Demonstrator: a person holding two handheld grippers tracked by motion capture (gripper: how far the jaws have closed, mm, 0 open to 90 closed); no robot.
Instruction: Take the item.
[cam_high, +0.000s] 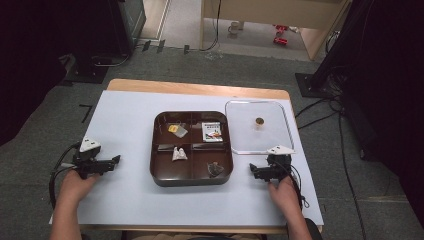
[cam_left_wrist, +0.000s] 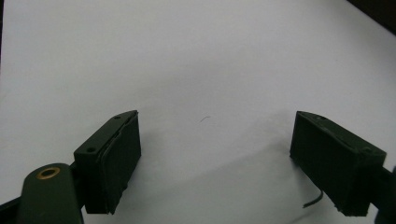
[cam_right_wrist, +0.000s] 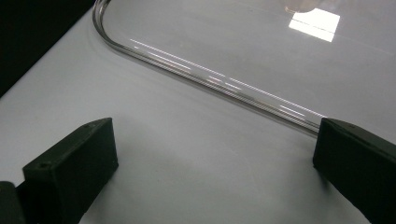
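Both forearms come in from the bottom edge of the high view, one hand on each tool. Left hand (cam_high: 75, 186) grips the black two-jaw left gripper (cam_high: 116, 160), which lies about level, jaws pointing toward the right gripper. Its jaws stand wide apart with nothing between them. Right hand (cam_high: 284, 192) holds the black two-jaw right gripper (cam_high: 253, 171), also about level, pointing back toward the left one. Jaws spread wide there too, gap empty. The two grippers are well apart.
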